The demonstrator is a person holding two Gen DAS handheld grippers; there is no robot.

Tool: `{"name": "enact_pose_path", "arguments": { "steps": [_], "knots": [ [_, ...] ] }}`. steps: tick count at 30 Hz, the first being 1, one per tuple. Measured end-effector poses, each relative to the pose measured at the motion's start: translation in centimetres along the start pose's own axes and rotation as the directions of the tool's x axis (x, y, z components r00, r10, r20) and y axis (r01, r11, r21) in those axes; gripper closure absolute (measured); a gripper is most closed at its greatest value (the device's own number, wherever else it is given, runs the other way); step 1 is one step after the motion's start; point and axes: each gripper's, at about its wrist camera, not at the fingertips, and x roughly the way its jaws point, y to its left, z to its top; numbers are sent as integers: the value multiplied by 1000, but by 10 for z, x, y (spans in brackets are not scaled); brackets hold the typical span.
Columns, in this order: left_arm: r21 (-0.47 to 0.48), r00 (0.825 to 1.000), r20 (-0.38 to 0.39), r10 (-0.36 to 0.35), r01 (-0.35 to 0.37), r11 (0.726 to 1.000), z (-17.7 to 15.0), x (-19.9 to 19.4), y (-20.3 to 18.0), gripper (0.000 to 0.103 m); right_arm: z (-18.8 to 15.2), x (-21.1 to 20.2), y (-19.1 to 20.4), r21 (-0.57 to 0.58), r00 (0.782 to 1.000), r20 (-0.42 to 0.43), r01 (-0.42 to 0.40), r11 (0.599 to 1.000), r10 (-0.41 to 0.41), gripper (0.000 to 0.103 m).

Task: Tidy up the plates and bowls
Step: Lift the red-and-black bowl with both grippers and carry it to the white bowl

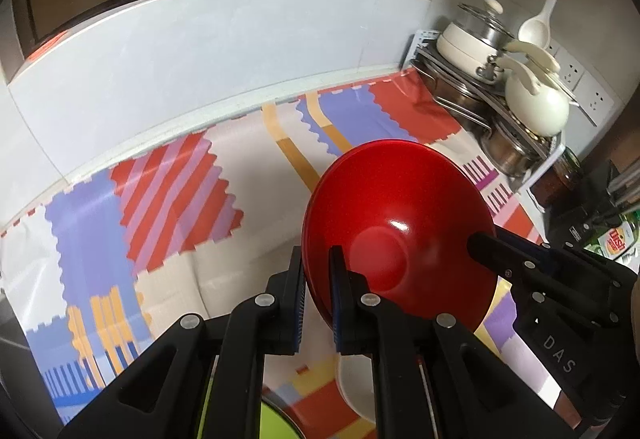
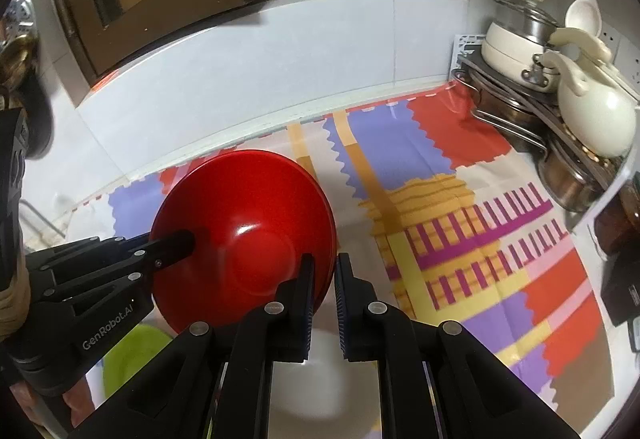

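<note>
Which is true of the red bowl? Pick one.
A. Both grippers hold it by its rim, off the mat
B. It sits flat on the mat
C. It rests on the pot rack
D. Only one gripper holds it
A: the left gripper and the right gripper each pinch the rim of the red bowl, which hangs tilted above the mat.

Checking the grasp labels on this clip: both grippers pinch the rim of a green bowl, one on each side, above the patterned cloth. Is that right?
Not quite: the bowl is red, not green, as both wrist views show. The left gripper and right gripper do pinch its rim on opposite sides, above the patterned cloth.
</note>
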Motion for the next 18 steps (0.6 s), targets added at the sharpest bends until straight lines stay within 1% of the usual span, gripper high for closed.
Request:
{"name": "enact_pose_path", "arguments": {
  "steps": [5,9,18],
  "knots": [
    [-11,1000,-1,-16,16,1000,-18,-8,-11,91,-22,-18,-6,-9,1000,3,11,1000,-11,91],
    [-10,1000,-12,-19,19,1000,-34,-11,-20,90,-37,-24,-9,-11,1000,-5,13,1000,-13,91],
    [-53,996,-79,-43,39,998,-67,1,-28,90,-66,-28,-18,-14,999,-30,16,1000,-16,91]
  ]
}}
